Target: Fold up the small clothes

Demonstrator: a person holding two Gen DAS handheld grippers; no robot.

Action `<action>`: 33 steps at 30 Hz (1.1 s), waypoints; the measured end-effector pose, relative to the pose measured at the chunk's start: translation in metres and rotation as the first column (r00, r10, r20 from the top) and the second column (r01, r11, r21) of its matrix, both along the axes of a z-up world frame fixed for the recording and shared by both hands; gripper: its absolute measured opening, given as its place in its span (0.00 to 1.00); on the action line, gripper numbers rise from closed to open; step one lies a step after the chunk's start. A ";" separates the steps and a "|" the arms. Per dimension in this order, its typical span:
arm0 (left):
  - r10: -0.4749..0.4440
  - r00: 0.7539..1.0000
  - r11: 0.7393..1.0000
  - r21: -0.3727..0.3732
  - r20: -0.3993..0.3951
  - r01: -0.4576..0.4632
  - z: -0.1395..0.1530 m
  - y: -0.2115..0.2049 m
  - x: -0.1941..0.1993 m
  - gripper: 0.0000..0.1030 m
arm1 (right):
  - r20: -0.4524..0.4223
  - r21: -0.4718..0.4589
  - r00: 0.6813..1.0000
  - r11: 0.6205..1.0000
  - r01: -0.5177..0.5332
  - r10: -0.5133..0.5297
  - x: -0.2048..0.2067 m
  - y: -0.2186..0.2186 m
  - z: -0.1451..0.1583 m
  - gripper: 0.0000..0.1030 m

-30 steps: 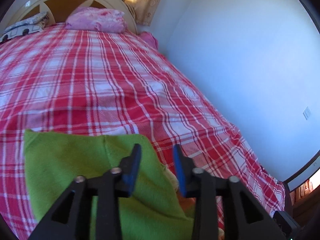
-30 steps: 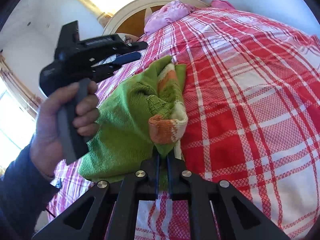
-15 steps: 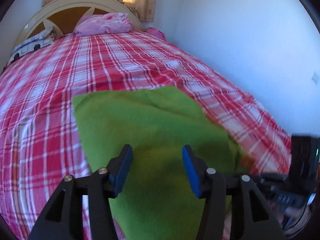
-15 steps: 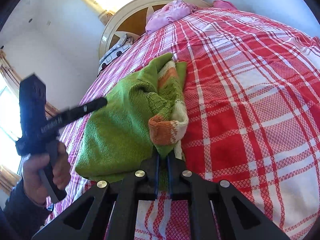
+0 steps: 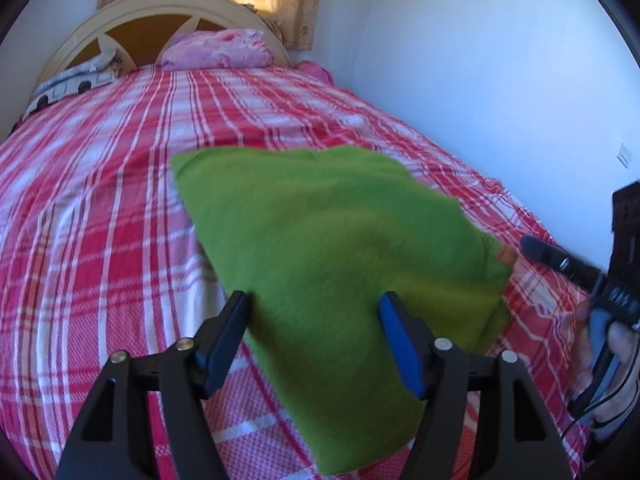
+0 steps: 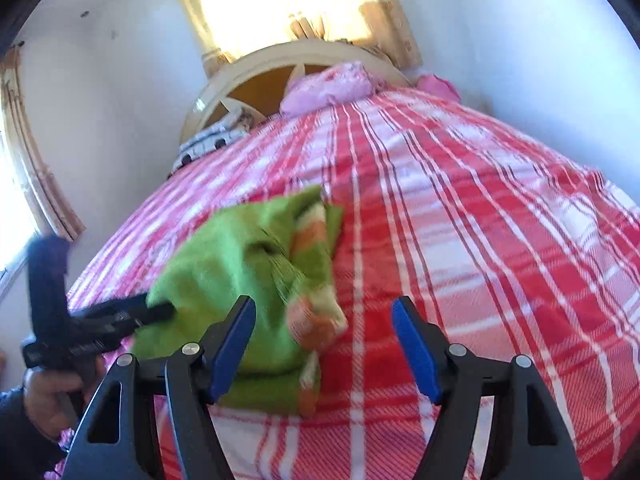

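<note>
The small green knitted sweater point(image 5: 336, 256) lies folded into a rough wedge on the red-and-white plaid bedspread point(image 5: 100, 208), near the foot of the bed and toward my right-hand side. From my right wrist view its orange-and-cream striped cuff point(image 6: 316, 320) bulges out of the near edge, so I judge the fold as made but untidy, with the sleeve end not tucked in. My left gripper point(image 5: 316, 332) hangs over the sweater with its blue-padded jaws spread wide, holding nothing. My right gripper point(image 6: 324, 340) is likewise spread wide and empty, just in front of the cuff. The next move, as I read it, calls for pinching that loose cuff or a corner and laying it flat over the body, or pressing the bundle smooth. The knit looks soft, thick and fuzzy, likely to slump rather than crease sharply; the bedspread is a thin woven cotton with slight wrinkles. Farther off sit a crumpled pink pillow point(image 5: 216, 48), a curved cream wooden headboard point(image 5: 132, 4) and a pale wall point(image 5: 500, 60)
</note>
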State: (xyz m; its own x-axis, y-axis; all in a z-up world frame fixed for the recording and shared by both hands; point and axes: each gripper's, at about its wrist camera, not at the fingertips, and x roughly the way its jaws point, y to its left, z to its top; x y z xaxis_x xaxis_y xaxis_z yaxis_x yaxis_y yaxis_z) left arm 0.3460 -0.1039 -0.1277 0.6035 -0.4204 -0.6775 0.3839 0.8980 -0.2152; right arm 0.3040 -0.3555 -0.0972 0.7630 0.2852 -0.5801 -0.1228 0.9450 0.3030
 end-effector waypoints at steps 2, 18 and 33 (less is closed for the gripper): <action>0.001 1.000 1.000 -0.005 -0.011 -0.001 -0.006 0.001 0.000 0.72 | 0.001 0.001 0.997 0.997 -0.072 0.072 0.009 0.018 0.008 0.69; -0.033 0.996 0.999 -0.027 -0.081 0.031 -0.030 -0.002 -0.006 0.82 | -0.279 0.002 0.955 0.995 -0.104 0.100 0.157 0.042 -0.021 0.11; -0.051 0.995 0.998 -0.037 -0.086 0.048 -0.030 -0.002 -0.008 0.88 | -0.145 -0.064 0.987 0.995 -0.080 0.070 0.125 0.032 0.007 0.45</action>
State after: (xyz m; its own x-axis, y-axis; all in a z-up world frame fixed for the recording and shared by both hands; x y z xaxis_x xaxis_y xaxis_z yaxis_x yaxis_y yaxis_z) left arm 0.3380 -0.1059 -0.1582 0.5213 -0.4722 -0.7108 0.4058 0.8699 -0.2803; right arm 0.4293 -0.3239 -0.0902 0.6489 0.2936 -0.7020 -0.1543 0.9542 0.2565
